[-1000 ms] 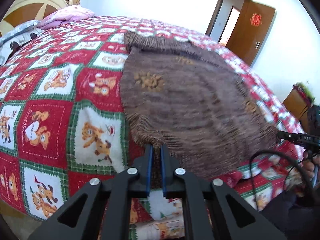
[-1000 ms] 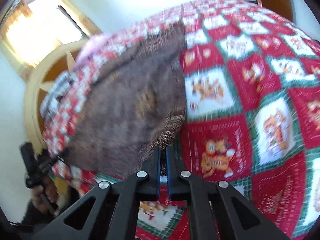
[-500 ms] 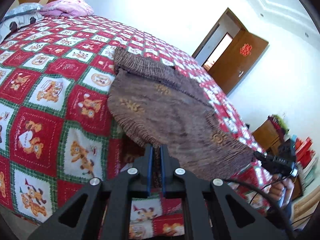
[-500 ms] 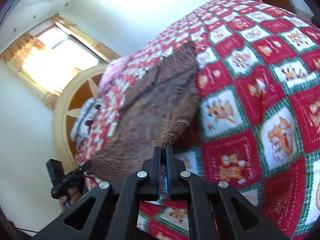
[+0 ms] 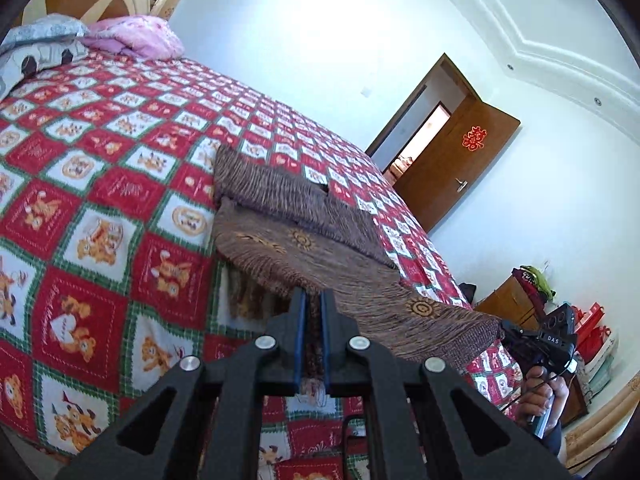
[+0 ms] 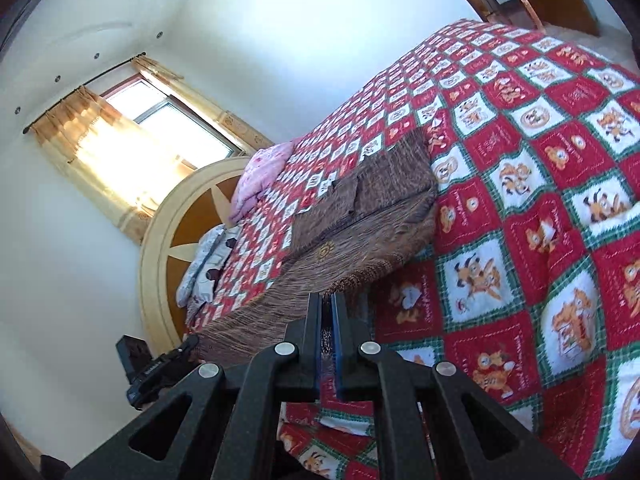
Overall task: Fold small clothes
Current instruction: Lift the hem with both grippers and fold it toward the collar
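Note:
A brown knitted sweater (image 5: 320, 256) with orange sun motifs lies on the red patchwork bedspread (image 5: 100, 184), its near hem lifted off the bed. My left gripper (image 5: 314, 300) is shut on one hem corner. My right gripper (image 6: 328, 304) is shut on the other hem corner; it also shows in the left wrist view (image 5: 536, 340), at the sweater's far right. In the right wrist view the sweater (image 6: 360, 232) stretches from my gripper up toward its folded sleeves, which lie flat on the bed.
Pink and grey pillows (image 5: 132, 36) lie at the round headboard (image 6: 180, 216). A wooden door (image 5: 452, 168) stands open at the far right. A cabinet with red bags (image 5: 568, 320) stands near the bed's foot. A curtained window (image 6: 132, 136) is behind the headboard.
Both grippers have risen and tilted up with the hem. The near half of the sweater has come off the bed and hangs stretched between them.

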`<action>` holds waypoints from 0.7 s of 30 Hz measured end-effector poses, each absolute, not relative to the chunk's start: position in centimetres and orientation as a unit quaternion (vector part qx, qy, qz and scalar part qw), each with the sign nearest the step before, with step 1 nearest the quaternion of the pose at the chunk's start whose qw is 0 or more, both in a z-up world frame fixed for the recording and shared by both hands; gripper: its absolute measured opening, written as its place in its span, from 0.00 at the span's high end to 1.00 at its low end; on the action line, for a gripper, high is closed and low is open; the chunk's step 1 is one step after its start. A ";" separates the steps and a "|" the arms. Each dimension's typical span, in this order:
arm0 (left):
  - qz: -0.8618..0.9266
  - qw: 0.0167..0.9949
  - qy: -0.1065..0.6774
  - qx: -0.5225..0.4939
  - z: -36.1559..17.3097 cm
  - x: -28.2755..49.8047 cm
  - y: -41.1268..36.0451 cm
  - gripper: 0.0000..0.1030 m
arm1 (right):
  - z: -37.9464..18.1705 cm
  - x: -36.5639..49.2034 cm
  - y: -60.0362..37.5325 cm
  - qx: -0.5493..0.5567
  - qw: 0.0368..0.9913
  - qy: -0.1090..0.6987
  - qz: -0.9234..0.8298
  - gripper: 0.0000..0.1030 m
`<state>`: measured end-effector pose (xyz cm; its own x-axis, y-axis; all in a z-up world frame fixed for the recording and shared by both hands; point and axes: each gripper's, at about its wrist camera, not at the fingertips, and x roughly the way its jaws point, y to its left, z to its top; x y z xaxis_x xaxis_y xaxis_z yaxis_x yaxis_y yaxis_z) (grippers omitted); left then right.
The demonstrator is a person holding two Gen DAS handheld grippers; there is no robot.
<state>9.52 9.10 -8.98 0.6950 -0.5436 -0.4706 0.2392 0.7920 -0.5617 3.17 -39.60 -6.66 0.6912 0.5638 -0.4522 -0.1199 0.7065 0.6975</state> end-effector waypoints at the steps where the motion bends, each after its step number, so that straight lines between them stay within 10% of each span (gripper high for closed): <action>1: -0.222 0.890 0.321 -0.237 -8.8 9.7 9.1 0.93 | -6.8 3.4 -39.7 0.326 0.859 0.341 0.197 0.97; 21: -0.215 0.885 0.314 -0.267 -8.5 18.7 9.1 0.93 | -4.5 13.9 -39.3 0.304 0.866 0.345 0.196 0.97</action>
